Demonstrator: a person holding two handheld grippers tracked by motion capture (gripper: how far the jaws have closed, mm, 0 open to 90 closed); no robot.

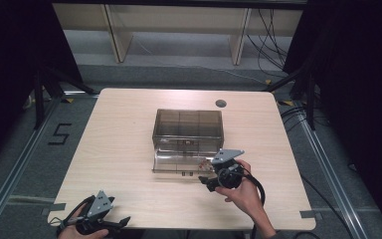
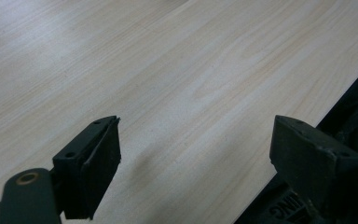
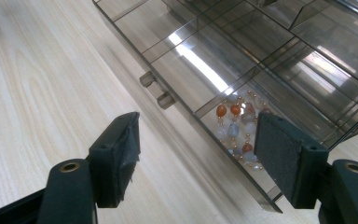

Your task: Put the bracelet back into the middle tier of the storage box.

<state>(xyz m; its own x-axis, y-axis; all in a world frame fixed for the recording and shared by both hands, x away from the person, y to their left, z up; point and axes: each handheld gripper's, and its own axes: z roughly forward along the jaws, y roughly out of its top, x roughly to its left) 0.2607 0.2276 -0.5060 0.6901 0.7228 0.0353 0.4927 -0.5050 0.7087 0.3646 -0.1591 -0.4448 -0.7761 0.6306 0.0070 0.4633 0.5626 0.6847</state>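
Note:
A smoky clear plastic organiser box [image 1: 188, 124] stands in the middle of the table, and its bottom drawer [image 1: 178, 163] is pulled out toward me. In the right gripper view the drawer [image 3: 200, 70] has several compartments. A string of orange, grey and white beads [image 3: 237, 127] lies in the one nearest the jaws. The drawer's small handle [image 3: 157, 92] juts from its front wall. My right gripper [image 1: 205, 180] [image 3: 198, 140] is open just in front of the drawer's right end, with nothing between its pads. My left gripper [image 1: 122, 224] [image 2: 196, 140] hovers open over bare wood at the near left edge.
The light wooden table [image 1: 124, 149] has a round cable hole [image 1: 221, 103] at the back right. Its near edge [image 2: 340, 100] runs beside the left gripper. Wooden shelving legs [image 1: 117, 40] and loose cables [image 1: 271, 35] lie on the floor beyond the table.

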